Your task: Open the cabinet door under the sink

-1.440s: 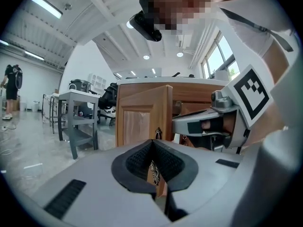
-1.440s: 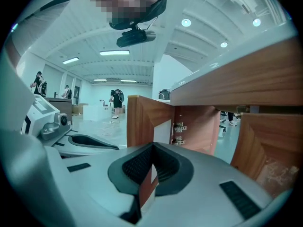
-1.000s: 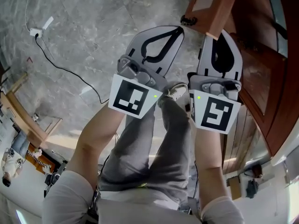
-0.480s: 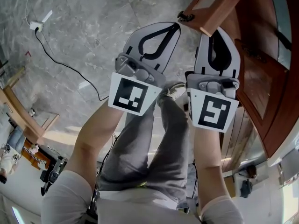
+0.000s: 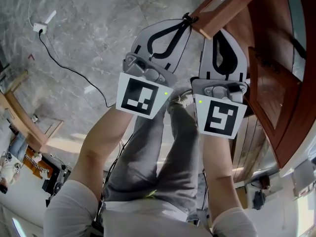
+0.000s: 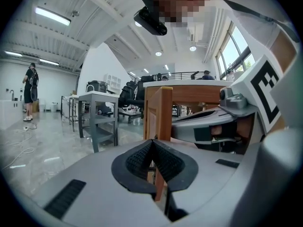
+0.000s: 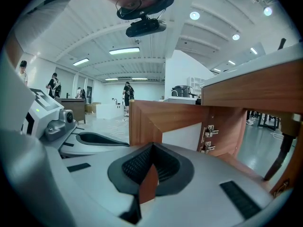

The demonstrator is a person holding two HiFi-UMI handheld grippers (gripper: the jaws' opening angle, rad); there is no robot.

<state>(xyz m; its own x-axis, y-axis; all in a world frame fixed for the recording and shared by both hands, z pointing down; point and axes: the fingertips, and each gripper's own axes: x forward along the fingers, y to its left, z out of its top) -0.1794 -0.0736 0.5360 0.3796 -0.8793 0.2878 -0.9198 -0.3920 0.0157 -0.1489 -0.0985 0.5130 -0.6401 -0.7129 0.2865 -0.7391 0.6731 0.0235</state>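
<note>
Left gripper: fingers clenched, pads pressed tip to tip, nothing pinched. Tips right up at the door's outer corner, beside a small black fitting, too small to name for sure.
Right gripper: fingers clenched as well, pads meeting at the tip, only a sliver of wood showing through the gap beneath. Tips hidden behind the door's frame in the head view.
Cabinet door: swung well out from the cabinet, pale panel set in a wooden frame, hinges bared on the inside wall. As good as open, by the look of it.
Risk, no hold: shut fingers can only nudge or hook, never grasp. One slip off the edge and a likely swing back toward closed, if those hinges are sprung.
Risk, the fitting: left tips catching on the black fitting and pulling at an angle, straining the hinge screws.
Risk, overtravel: a push past the hinge stop, levering the door's edge against the cabinet.
Risk, crowding: two grippers just beside each other at one corner, so an easy knock between them on any sideways move.
Floor: farther out, a black cable trailing from a plug block. Well apart from the feet, a trip hazard only on a step back toward that side.
</note>
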